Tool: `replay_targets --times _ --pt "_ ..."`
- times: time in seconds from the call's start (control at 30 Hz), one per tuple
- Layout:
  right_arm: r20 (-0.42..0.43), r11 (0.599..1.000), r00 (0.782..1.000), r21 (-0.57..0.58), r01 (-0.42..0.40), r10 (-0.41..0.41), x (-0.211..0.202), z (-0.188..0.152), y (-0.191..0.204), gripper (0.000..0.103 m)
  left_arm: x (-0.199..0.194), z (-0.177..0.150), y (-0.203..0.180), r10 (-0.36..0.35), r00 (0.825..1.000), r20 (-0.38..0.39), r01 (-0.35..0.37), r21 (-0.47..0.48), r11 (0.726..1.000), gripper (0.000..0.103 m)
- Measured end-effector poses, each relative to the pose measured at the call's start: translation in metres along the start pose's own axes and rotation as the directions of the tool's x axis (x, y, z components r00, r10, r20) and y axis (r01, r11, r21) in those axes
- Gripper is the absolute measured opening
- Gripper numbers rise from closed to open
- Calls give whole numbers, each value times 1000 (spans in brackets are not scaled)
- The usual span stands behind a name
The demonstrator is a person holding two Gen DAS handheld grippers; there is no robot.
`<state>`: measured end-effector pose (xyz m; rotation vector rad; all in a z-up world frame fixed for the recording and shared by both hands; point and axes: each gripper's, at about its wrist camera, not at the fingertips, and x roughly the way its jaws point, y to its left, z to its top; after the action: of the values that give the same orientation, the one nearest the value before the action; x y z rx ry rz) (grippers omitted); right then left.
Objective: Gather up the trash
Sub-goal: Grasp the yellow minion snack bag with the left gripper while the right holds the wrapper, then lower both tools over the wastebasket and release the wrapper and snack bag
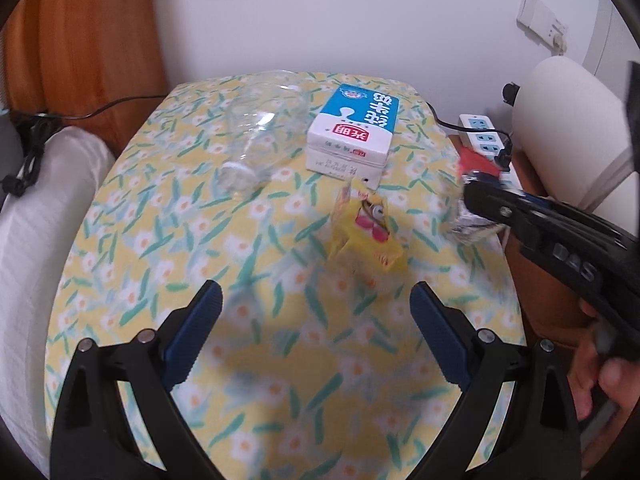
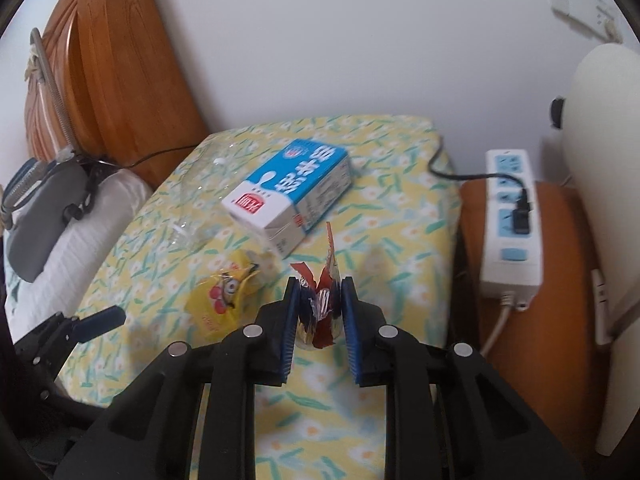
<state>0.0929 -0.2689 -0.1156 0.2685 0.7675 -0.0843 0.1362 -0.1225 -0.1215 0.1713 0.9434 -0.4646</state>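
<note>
The right tongs (image 2: 320, 304) are clamped on a crumpled red-and-silver wrapper (image 2: 322, 300), their blue pads pressing it from both sides near the right edge of the bench (image 2: 400, 208), which is covered by a yellow floral cloth. Whether the wrapper is already off the cloth or still resting on it cannot be told for certain. The left tongs (image 1: 316, 316) stand wide apart with nothing between them, hovering above the cloth just short of a yellow snack wrapper (image 1: 366, 236) with a cartoon face on it.

By these pictures the collecting looks barely begun: one piece is gripped and none is seen put away, since no bin or bag is in either view. Three pieces lie untouched on the bench. The yellow wrapper lies near the middle. The blue-and-white milk carton (image 1: 352, 128) lies on its side behind it. A clear plastic bottle (image 1: 260, 136) lies on its side to the left of the carton, close beside it.

The left tongs appear lined up for the yellow wrapper, so that is probably the next piece taken. The carton and bottle would follow, and the gripped wrapper has yet to be carried somewhere. The white power strip (image 2: 510, 220) on the orange surface to the right is not trash and should stay.
</note>
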Motion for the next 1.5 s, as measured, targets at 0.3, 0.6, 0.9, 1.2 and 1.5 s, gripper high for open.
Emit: replay_targets --times 0.3,0.6,0.9,1.2,1.5 --pt "27 998 1000 55 -6 5 -8 1 -24 22 38 33 -22 -27 998 -63 27 4 1000 61" --pt "17 998 999 53 -29 28 -7 -3 -25 22 35 28 -27 10 998 -69 -9 16 1000 23" --pt "6 999 999 -2 -46 46 -24 -15 3 22 -27 6 5 68 998 0 -68 -38 997 23" --pt "-20 989 994 -100 -111 110 -58 -42 49 23 -83 -54 30 125 992 18 -123 -89 988 23" --pt "-75 972 984 -162 -172 162 -90 -81 85 23 -119 -102 39 126 992 22 -123 -113 986 23"
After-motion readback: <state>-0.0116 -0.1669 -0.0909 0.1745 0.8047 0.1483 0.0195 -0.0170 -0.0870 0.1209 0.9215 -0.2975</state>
